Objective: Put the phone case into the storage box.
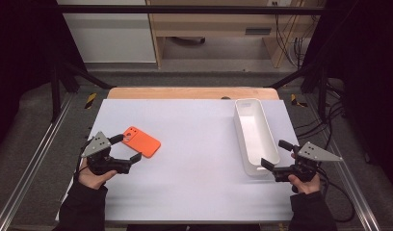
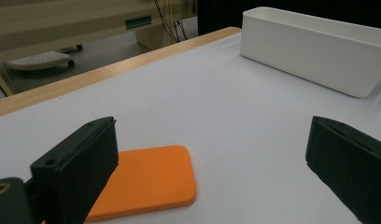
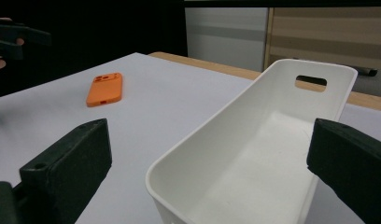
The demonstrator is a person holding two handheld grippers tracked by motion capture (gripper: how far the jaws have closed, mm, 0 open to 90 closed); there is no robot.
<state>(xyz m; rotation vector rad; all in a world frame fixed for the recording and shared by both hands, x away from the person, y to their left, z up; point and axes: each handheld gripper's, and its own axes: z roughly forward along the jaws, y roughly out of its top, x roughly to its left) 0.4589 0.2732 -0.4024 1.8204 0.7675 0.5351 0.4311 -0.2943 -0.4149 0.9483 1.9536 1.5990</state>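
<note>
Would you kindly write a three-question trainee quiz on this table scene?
1. True or false: the orange phone case lies inside the white bin.
2. Which gripper is nearest the case: A left gripper, B right gripper?
3. How do both grippers' jaws stand?
Key: 1 false, it lies flat on the white table sheet; 2 A; 3 open, holding nothing.

No lettering to read anywhere, folks: the orange phone case (image 1: pixel 141 141) is blank, and the white bin (image 1: pixel 255 135) beside it too.
</note>
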